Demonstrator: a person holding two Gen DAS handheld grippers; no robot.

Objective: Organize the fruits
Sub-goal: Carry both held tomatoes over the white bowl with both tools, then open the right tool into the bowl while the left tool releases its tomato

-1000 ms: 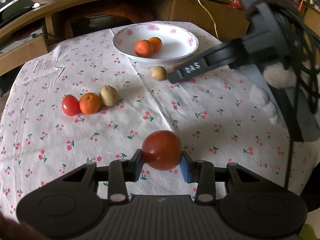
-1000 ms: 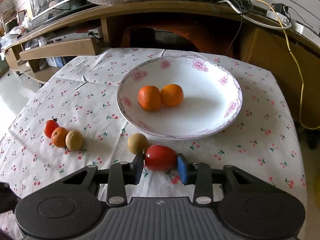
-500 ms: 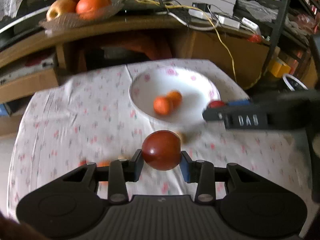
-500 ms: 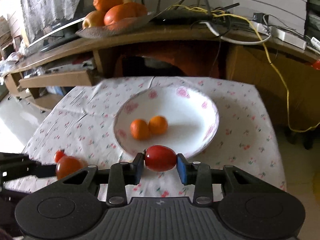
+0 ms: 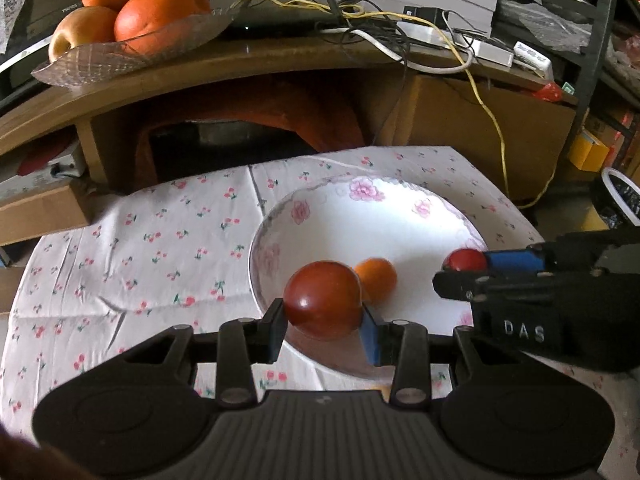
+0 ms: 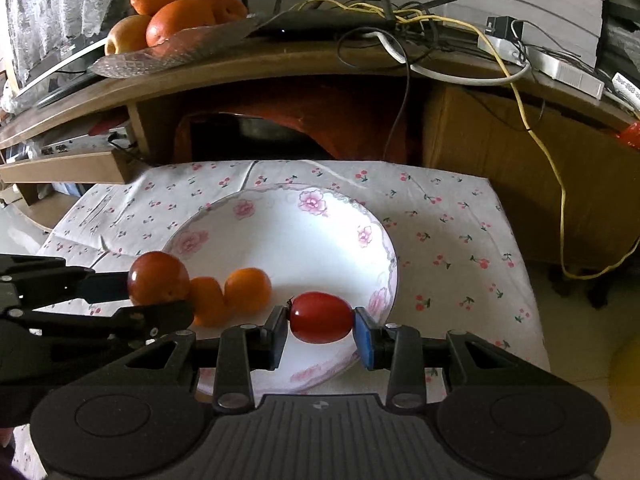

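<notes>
A: Two grippers, each with one fruit. The left gripper (image 5: 323, 330) has its jaws closed part-way on a round tomato (image 5: 323, 305), deep red, glossy, with a small highlight; it fills the gap between the pads.

B: And the right one?

A: The right gripper (image 6: 321, 338) has its jaws closed on an oval cherry tomato (image 6: 321, 323), brighter red, smooth, stem end toward nine o'clock. Both fruits hang over the bowl (image 6: 320, 216), clear of its floor as far as I can tell.

B: How many fruits inside the bowl?

A: Two small oranges (image 6: 247, 289), side by side and touching, at about eight o'clock of the bowl in the right wrist view. The left wrist view shows only one, blurred, just behind the round tomato at one o'clock.

B: The bowl itself?

A: One, white, wide and shallow, with pink flowers round the rim. It sits on one tablecloth (image 6: 452, 232), white with small red cherries.

B: Further out?

A: At eleven o'clock, on the wooden shelf (image 5: 240, 60) behind the table, one glass dish (image 5: 132, 54) holding an apple and at least two larger oranges. At one o'clock, a tangle of cables, one yellow cable (image 6: 536, 136) among them.
</notes>
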